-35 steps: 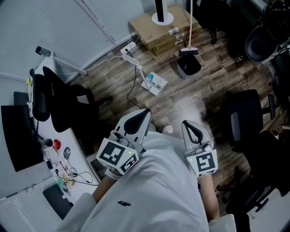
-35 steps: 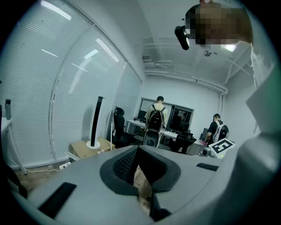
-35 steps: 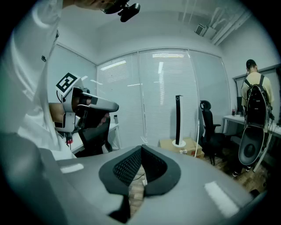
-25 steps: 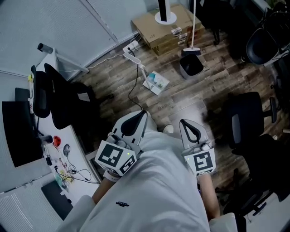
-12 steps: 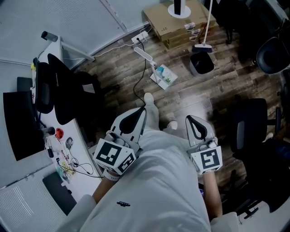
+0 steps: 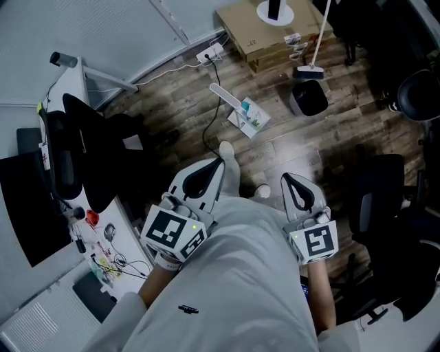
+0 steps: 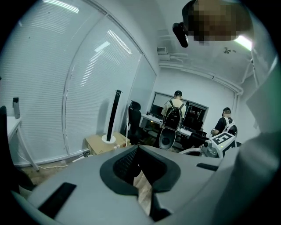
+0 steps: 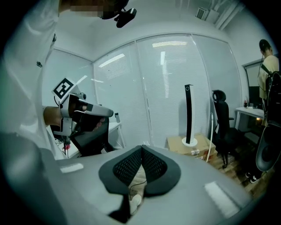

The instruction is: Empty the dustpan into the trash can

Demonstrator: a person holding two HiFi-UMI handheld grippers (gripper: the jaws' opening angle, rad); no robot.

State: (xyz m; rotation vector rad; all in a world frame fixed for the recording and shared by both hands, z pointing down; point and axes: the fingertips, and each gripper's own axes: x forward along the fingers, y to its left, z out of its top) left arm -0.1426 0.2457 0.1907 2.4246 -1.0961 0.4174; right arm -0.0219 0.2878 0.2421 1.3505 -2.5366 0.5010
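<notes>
Far ahead on the wood floor stands a dark grey dustpan (image 6: 309, 98) with a long white handle (image 6: 321, 31) leaning up from it. No trash can can be picked out. My left gripper (image 6: 218, 163) is held low in front of the person's body, jaws shut with nothing between them. My right gripper (image 6: 285, 180) is beside it, also shut and empty. Both point toward the floor ahead, well short of the dustpan. In the left gripper view the jaws (image 7: 137, 147) meet tip to tip; so do those in the right gripper view (image 8: 142, 148).
Cardboard boxes (image 6: 265, 34) with a fan base (image 6: 275, 10) sit at the far wall. A power strip (image 6: 227, 96) and a white packet (image 6: 249, 117) lie mid-floor. Black office chairs (image 6: 75, 158) and a cluttered desk (image 6: 103, 254) stand left; another chair (image 6: 381, 192) stands right. People (image 7: 174, 112) work at far desks.
The person has walked forward, a white-socked foot now shows between the grippers, and the floor has slid through the view. Both grippers stayed shut and side by side.
</notes>
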